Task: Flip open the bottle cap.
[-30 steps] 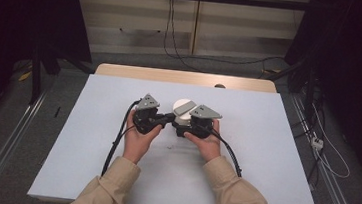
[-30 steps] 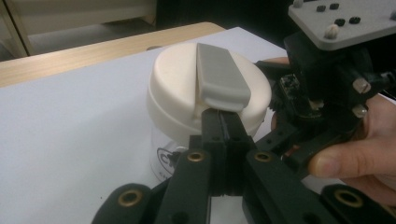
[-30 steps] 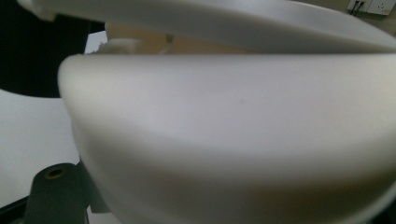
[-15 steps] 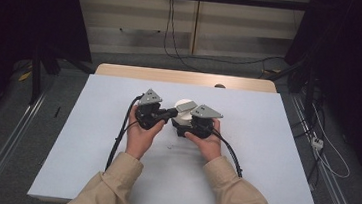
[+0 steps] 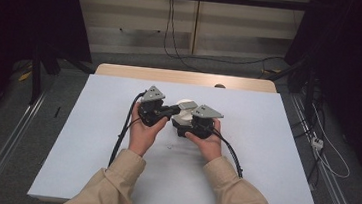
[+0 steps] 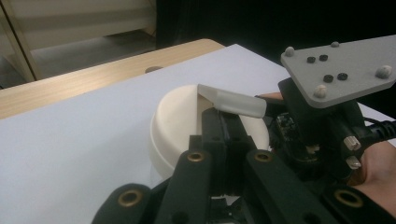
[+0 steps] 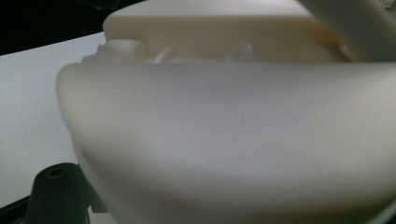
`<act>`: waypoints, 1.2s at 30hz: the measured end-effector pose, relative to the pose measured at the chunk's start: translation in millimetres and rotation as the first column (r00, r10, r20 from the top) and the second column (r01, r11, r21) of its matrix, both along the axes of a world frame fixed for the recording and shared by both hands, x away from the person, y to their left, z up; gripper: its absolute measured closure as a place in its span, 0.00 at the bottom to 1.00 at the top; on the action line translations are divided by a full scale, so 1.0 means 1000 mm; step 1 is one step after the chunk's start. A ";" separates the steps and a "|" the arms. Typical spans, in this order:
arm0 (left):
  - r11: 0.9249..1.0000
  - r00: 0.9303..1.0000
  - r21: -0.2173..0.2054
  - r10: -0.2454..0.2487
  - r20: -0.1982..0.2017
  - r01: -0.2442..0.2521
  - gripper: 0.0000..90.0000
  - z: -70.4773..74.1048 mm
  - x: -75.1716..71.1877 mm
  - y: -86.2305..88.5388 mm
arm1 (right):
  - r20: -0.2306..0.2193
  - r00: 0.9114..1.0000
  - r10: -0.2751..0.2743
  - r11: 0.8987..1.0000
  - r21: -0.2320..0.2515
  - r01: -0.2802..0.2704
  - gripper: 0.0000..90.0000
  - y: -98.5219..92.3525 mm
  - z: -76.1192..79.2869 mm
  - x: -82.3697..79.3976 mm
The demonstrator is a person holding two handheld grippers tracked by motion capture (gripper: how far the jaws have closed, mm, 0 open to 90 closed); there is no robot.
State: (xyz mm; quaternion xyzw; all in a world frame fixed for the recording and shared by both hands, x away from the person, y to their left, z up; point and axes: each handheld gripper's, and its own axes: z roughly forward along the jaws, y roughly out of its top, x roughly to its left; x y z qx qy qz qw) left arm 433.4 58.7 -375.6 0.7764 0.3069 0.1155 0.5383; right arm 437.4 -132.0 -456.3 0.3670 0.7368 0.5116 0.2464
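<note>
Two tongs meet mid-counter (image 5: 115,141) over a cream round container (image 5: 184,107) | left gripper view: left tongs (image 6: 223,122) pressed together, pinching a flap (image 6: 233,101) at its lid | right gripper view: right tongs closed on container (image 7: 224,140), close up.

My white worktop (image 5: 273,161) has a bare wooden strip (image 5: 186,77) along its far edge; cables (image 5: 169,25) hang down the wall beyond it.

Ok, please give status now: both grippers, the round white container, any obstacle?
Left gripper shut on the flap atop the round white container. Right gripper shut on container's side. Nothing blocking on the table.
</note>
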 end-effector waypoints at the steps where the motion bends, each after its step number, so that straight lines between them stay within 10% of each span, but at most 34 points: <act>1: 1.000 1.000 0.003 0.001 0.002 -0.001 1.00 0.000 0.000 0.000 | -0.003 1.000 -0.002 1.000 0.001 0.002 0.20 0.000 0.000 0.000; 36: 1.000 1.000 0.000 0.009 0.009 -0.009 1.00 0.003 0.013 -0.012 | -0.025 1.000 0.006 1.000 -0.002 -0.006 0.20 -0.003 0.002 -0.002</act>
